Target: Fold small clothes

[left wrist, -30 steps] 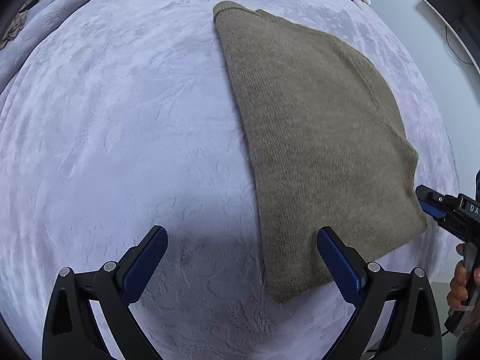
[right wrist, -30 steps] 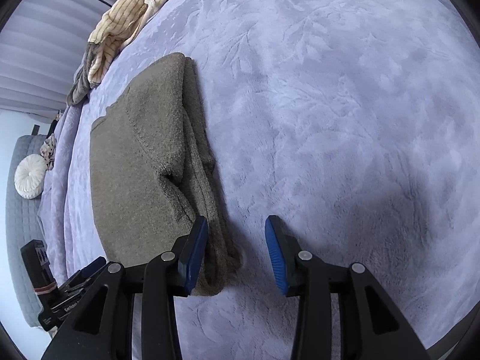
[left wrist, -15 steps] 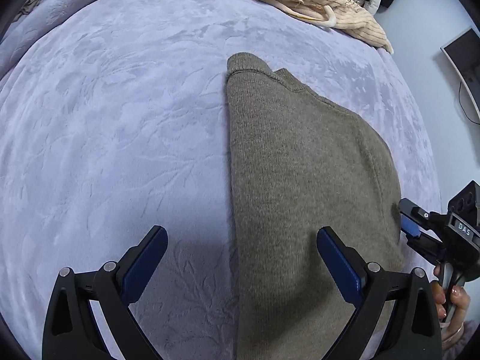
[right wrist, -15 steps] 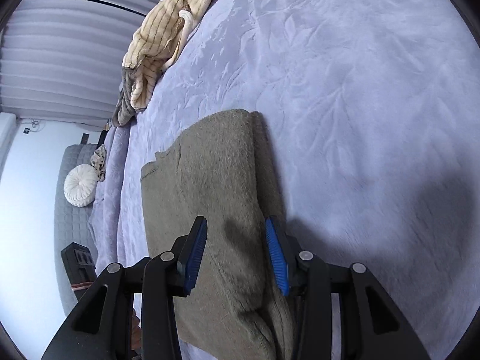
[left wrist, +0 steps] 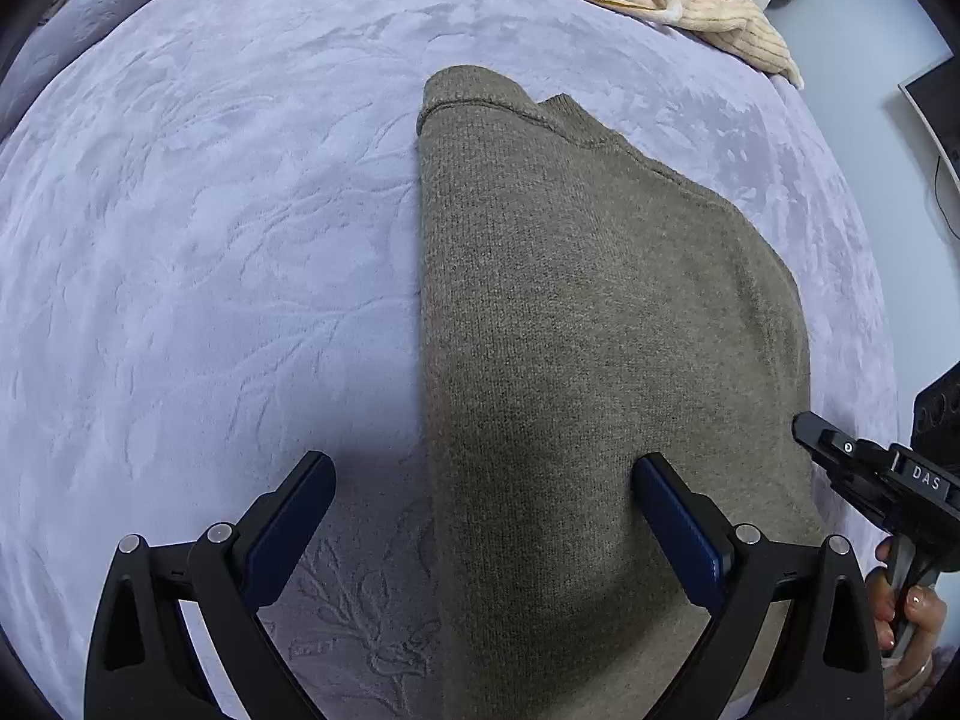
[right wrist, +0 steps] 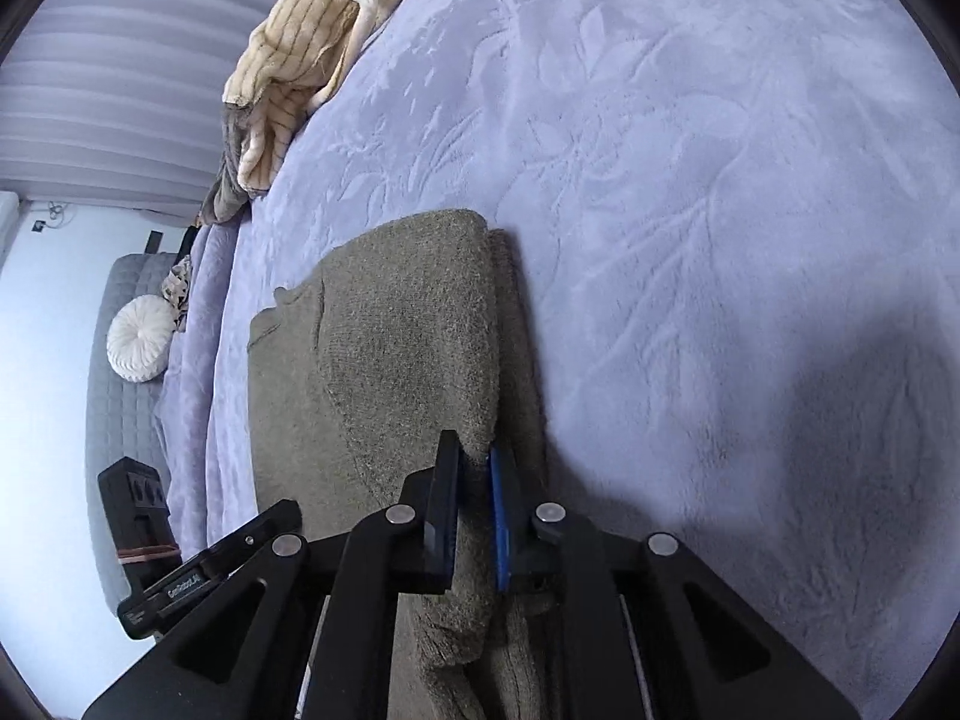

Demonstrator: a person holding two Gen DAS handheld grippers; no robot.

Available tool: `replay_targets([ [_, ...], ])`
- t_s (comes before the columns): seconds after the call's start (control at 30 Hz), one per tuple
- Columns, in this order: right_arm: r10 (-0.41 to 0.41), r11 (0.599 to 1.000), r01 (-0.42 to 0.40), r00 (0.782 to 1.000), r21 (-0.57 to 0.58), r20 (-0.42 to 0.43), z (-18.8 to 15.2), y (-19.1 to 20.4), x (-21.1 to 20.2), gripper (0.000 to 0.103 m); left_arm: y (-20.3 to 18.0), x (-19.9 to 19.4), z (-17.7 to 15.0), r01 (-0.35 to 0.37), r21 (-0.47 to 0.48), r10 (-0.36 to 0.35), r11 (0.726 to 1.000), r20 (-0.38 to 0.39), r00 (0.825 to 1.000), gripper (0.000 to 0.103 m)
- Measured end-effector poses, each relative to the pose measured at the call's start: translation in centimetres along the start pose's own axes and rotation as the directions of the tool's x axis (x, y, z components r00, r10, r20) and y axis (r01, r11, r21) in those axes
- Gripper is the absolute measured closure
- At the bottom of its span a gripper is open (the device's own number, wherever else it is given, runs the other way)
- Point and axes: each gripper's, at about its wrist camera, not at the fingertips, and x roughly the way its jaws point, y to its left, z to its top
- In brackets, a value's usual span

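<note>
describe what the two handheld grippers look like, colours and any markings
Both are matte black frames with triangular cut-outs and silver pivot screws. The left gripper has flat dark blue pads on its two fingers. The right gripper has the same blue pads; seen from the left camera, its body carries white "DAS" lettering, and the person's hand on its handle has pale polished nails.

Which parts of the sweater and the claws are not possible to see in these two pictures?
- Sweater bottom edge: left wrist view, cut off by the frame and the left claw.
- Its sleeves: folded under, hidden in both views.
- How many layers the right claw pinches: right wrist view, covered by its own fingers.
- Striped cloth type: bunched, partly cut off.
</note>
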Motion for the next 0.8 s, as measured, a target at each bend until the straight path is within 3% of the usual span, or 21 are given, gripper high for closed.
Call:
replay_targets([
  [0.07, -0.008, 1.0, 0.008, 1.0, -0.003, 0.004, -0.6, -0.2, -1.1, 0.089, 0.0, 0.0, 0.1, -0.003, 0.002, 0.003, 1.0, -0.004, 1.0, 0.003],
  [0.13, -0.013, 1.0, 0.013, 1.0, 0.007, 0.01, -1.1, -0.5, -1.9, 0.079, -0.1, 0.0, 0.1, -0.008, 0.003, 0.009, 1.0, -0.005, 1.0, 0.003],
  [0.2, -0.013, 1.0, 0.013, 1.0, 0.024, 0.008, -1.5, -1.0, -2.3, 0.056, -0.2, 0.1, 0.2, -0.011, 0.0, 0.011, 1.0, -0.006, 1.0, 0.003],
  [0.43, -0.003, 0.999, 0.004, 1.0, 0.045, -0.016, -2.1, -1.7, -2.2, 0.053, -0.5, 0.0, 0.1, -0.026, 0.01, 0.026, 1.0, -0.02, 0.999, 0.003],
  [0.5, 0.003, 0.999, -0.003, 1.0, 0.044, -0.015, -2.1, -1.6, -2.1, 0.043, -0.5, 0.0, 0.1, -0.029, 0.002, 0.029, 1.0, -0.023, 0.999, 0.003],
  [0.8, 0.043, 0.998, -0.042, 0.999, 0.043, -0.032, -2.1, -1.7, -1.7, 0.025, -1.0, -0.1, 0.0, -0.065, 0.02, 0.065, 0.998, -0.002, 0.998, 0.001],
])
